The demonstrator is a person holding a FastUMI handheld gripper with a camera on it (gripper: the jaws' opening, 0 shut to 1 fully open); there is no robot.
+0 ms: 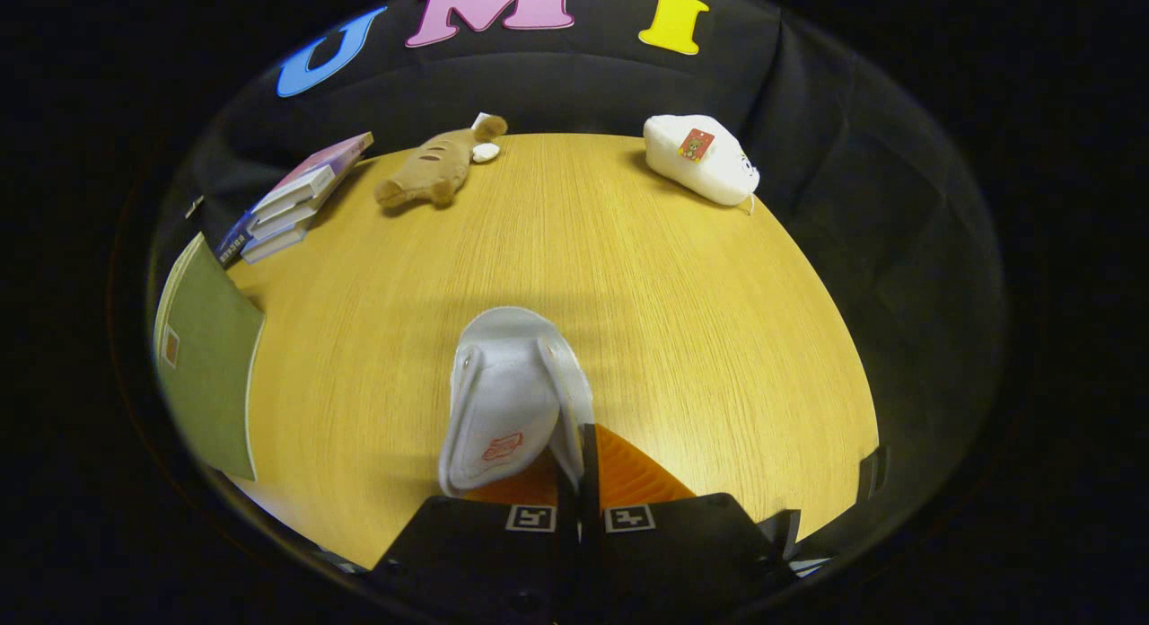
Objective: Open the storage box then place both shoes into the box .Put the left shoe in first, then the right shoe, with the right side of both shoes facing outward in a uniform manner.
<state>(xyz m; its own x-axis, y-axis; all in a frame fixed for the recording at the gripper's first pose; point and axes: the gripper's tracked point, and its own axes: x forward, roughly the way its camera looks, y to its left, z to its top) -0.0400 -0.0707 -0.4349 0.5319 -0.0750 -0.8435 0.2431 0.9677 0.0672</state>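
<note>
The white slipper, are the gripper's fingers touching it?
Touching. In the gripper view the gripper has its fingers closed together on the side wall of the white slipper, which stands out ahead of them over the wooden table.

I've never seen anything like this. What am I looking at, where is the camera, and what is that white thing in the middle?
There is no robot arm here: a person carries a hand-held gripper, a tool with two fingers, and the camera rides on it, looking forward along those fingers. That is why the picture is round and bent, like a peephole.

The fingers are closed together on the edge of a white slipper, the shoe being moved, which stands up just ahead of them over a wooden table.

Further off on the table lie a brown plush toy, a white plush toy, a stack of books and a green booklet nearer the gripper. The black cloth behind is the booth's wall.
</note>
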